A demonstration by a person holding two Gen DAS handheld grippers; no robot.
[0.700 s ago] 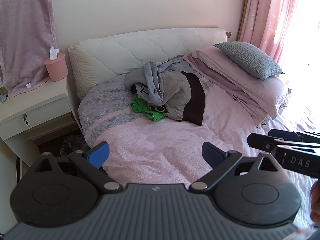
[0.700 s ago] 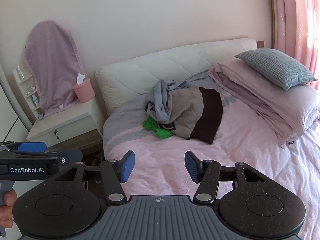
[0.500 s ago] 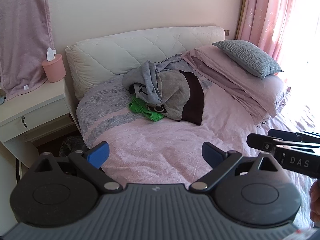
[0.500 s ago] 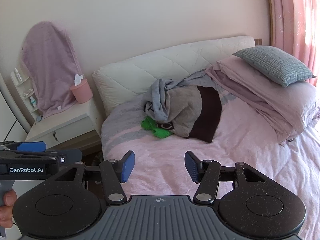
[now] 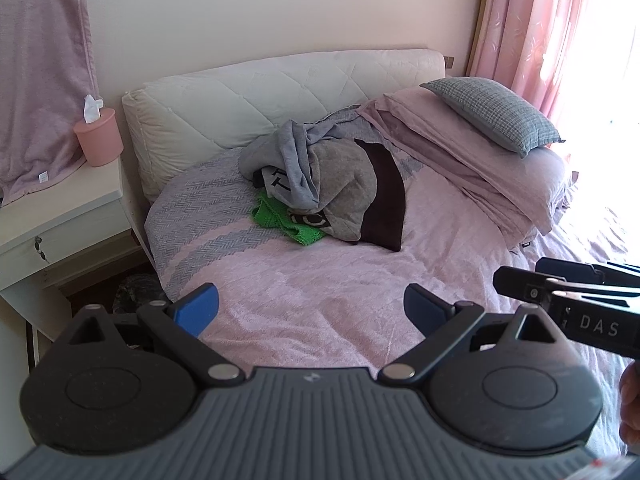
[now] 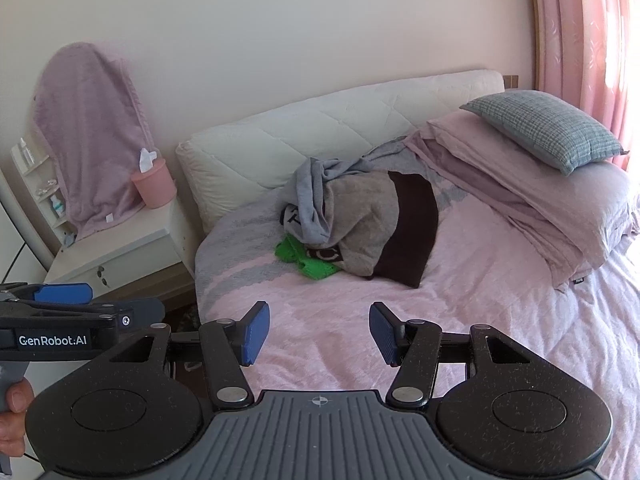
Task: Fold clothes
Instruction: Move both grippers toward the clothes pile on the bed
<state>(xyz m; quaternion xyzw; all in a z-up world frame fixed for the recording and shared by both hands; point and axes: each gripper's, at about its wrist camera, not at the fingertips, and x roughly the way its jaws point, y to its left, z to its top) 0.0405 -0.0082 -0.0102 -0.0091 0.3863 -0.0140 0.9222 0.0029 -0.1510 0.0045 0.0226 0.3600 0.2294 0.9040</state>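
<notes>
A heap of clothes point(image 5: 336, 188) point(image 6: 360, 220) lies on the pink bed near the headboard: a grey sweater with a dark brown band, a lighter grey garment on top, and a bright green piece point(image 5: 288, 224) point(image 6: 304, 260) poking out below. My left gripper point(image 5: 310, 312) stands open over the bedspread, well short of the heap, holding nothing. My right gripper point(image 6: 318, 332) is open too, empty, at a similar distance. Each gripper shows at the edge of the other's view.
A white nightstand point(image 5: 60, 216) with a pink tissue holder point(image 5: 99, 136) stands left of the bed. Folded pink bedding point(image 5: 472, 160) and a grey checked pillow point(image 5: 496, 116) are stacked at the right. Pink curtains point(image 5: 552, 24) hang behind. The bedspread point(image 5: 320, 280) is bare in front of the heap.
Both views have shifted slightly; the heap of clothes sits a little left and nearer in them. Both grippers stay open and empty.
</notes>
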